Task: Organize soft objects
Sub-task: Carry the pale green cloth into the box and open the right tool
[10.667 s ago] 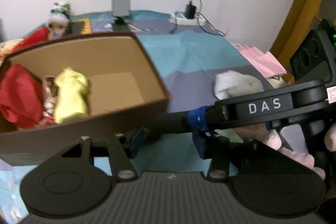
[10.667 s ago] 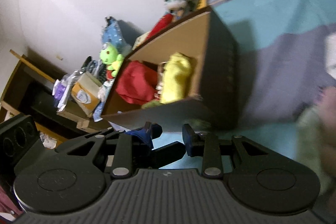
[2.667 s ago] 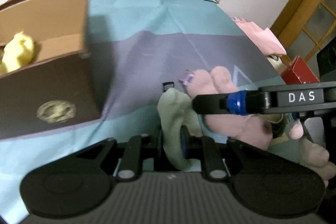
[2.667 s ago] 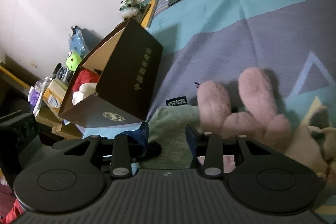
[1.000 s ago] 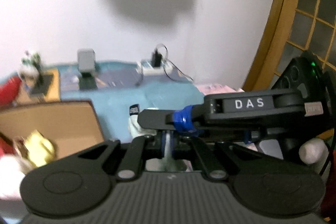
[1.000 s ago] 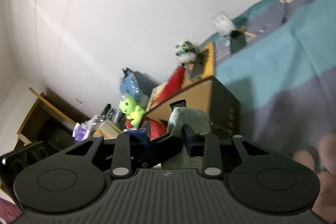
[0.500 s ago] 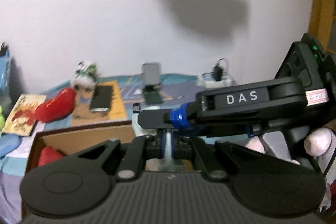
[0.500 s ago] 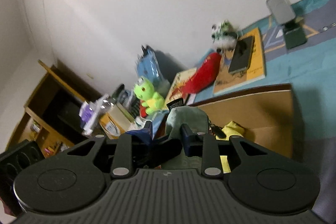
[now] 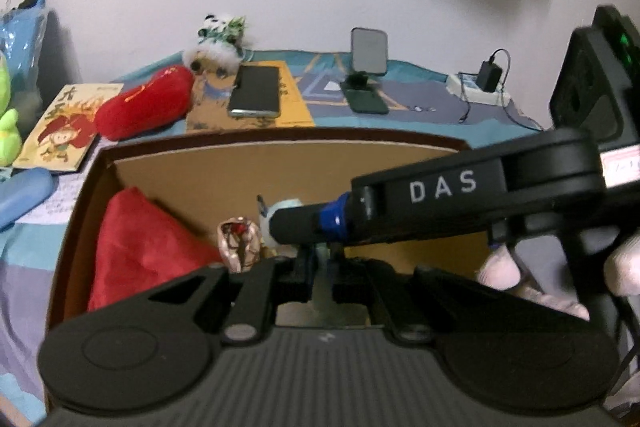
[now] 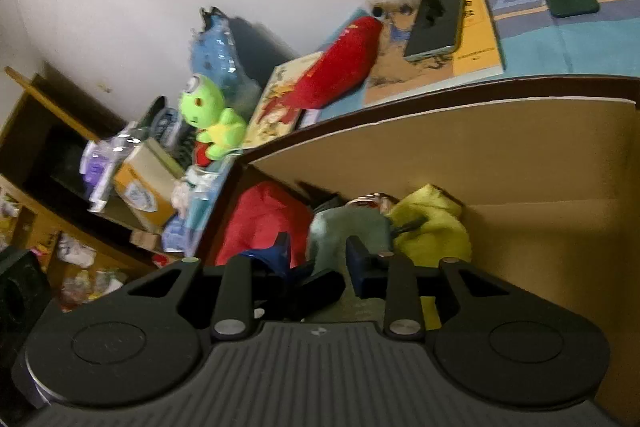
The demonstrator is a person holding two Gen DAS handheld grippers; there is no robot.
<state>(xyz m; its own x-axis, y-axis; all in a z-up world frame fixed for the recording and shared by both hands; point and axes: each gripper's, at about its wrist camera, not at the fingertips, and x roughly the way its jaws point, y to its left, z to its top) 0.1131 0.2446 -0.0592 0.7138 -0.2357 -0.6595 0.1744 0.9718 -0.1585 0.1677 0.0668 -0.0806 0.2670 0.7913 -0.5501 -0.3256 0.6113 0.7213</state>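
Note:
Both grippers hold a pale green soft toy [image 10: 348,227] down inside the brown cardboard box [image 10: 480,147]. It sits between a red cloth [image 10: 264,219] and a yellow plush [image 10: 432,227]. My right gripper [image 10: 318,255] has the toy between its pads, and its jaws are opening. In the left wrist view my left gripper [image 9: 321,267] pinches a thin strip of the toy; its jaws are also opening. The right gripper's finger [image 9: 304,227] crosses in front and hides most of the toy [image 9: 284,207]. A small shiny bundle [image 9: 240,243] lies beside the red cloth [image 9: 140,239].
Behind the box rim [image 9: 280,137] lie a long red plush [image 9: 144,103], a phone [image 9: 256,91] on an orange book, a phone stand [image 9: 368,55] and a power strip [image 9: 476,91]. A green plush [image 10: 208,119] and cluttered shelves [image 10: 60,167] stand left. Gloved fingers [image 9: 496,267] hold the right gripper.
Both grippers came forward and down over the box with the green toy. The toy, held above the rim before, now sits low inside between the red cloth and the yellow plush.

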